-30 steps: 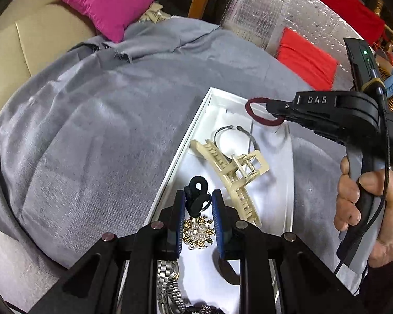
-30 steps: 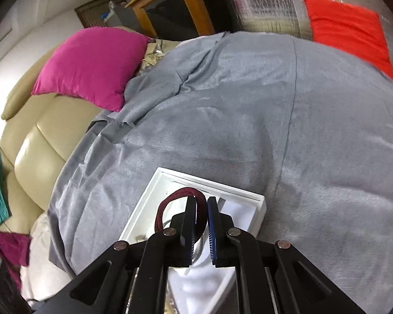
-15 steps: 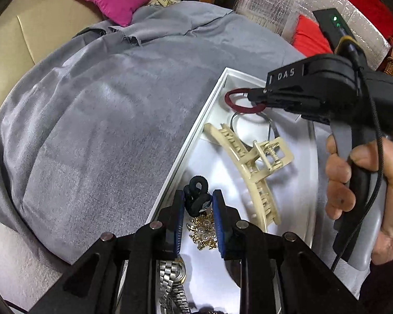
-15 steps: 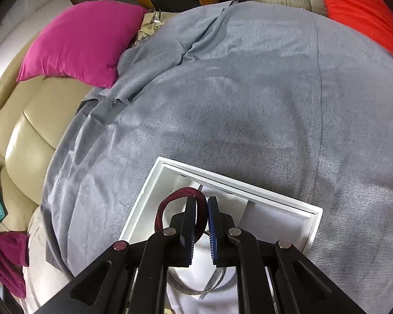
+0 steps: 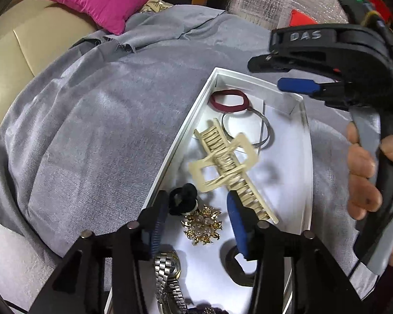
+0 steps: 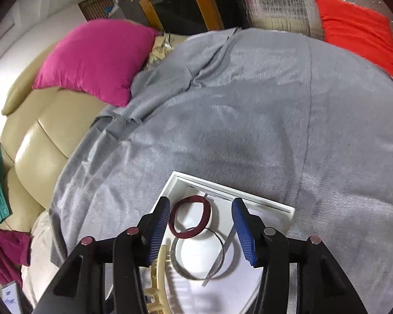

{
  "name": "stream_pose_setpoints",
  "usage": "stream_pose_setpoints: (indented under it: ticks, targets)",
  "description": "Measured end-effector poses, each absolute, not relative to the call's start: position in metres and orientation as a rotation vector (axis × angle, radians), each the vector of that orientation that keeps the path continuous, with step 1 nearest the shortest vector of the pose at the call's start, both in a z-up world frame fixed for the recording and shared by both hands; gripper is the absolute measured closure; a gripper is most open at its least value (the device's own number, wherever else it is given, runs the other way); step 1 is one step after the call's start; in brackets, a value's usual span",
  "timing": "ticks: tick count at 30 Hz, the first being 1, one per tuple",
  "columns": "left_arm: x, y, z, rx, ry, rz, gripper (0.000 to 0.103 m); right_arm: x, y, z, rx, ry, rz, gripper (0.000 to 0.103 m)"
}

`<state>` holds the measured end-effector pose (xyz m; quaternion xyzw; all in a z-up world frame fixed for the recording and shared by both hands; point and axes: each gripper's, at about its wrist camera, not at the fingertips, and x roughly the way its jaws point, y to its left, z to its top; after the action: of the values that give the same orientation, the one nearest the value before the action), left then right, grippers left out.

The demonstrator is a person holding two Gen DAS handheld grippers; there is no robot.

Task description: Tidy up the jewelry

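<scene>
A white tray (image 5: 305,172) lies on a grey cloth (image 5: 97,130). A maroon hair tie (image 5: 229,100) lies in its far corner, also in the right wrist view (image 6: 190,217), beside a silver bangle (image 6: 197,253). A cream claw clip (image 5: 228,167), a black hair tie (image 5: 183,198), a gold pearl brooch (image 5: 202,225) and a steel watch (image 5: 169,280) lie in the tray. My left gripper (image 5: 196,225) is open over the black tie and brooch. My right gripper (image 6: 200,231) is open and empty above the maroon tie; it also shows in the left wrist view (image 5: 277,74).
A beige sofa (image 6: 39,136) with a magenta cushion (image 6: 97,57) lies beyond the cloth at the left. A red cushion (image 6: 359,28) lies at the far right. The tray's far rim (image 6: 233,189) lies just ahead of the right gripper.
My right gripper has opened and let the maroon hair tie drop into the tray's far corner. My left gripper has opened and let go of the black hair tie.
</scene>
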<state>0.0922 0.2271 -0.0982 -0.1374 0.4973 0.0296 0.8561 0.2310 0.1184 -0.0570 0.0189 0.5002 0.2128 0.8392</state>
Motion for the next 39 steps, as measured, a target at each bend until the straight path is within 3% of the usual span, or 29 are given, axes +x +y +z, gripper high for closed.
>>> stream_pose_setpoints:
  ticks: [7, 10, 13, 15, 22, 32, 36, 39]
  targets:
    - [0.082, 0.220, -0.088, -0.259, 1.005, 0.081, 0.034, 0.197, 0.091, -0.025, 0.046, 0.960, 0.469, 0.050]
    - [0.075, 0.217, -0.083, -0.256, 0.989, 0.071, 0.033, 0.175, 0.077, -0.011, 0.039, 0.924, 0.469, 0.050]
    - [0.061, 0.212, -0.074, -0.226, 0.950, 0.074, 0.029, 0.144, 0.063, 0.002, -0.002, 0.895, 0.460, 0.058]
    - [0.049, 0.208, -0.063, -0.198, 0.907, 0.078, 0.028, 0.120, 0.054, 0.009, -0.024, 0.886, 0.462, 0.058]
    - [-0.015, 0.201, -0.001, -0.120, 0.734, 0.184, 0.010, 0.030, 0.021, 0.043, -0.055, 0.836, 0.473, 0.058]
    - [-0.101, 0.211, 0.095, -0.074, 0.595, 0.353, 0.003, -0.078, 0.026, 0.092, -0.041, 0.708, 0.485, 0.051]
    - [-0.129, 0.213, 0.111, -0.065, 0.582, 0.393, 0.002, -0.107, 0.026, 0.105, -0.028, 0.680, 0.466, 0.043]
    - [-0.148, 0.212, 0.119, -0.081, 0.573, 0.364, 0.002, -0.124, 0.026, 0.113, -0.018, 0.674, 0.466, 0.043]
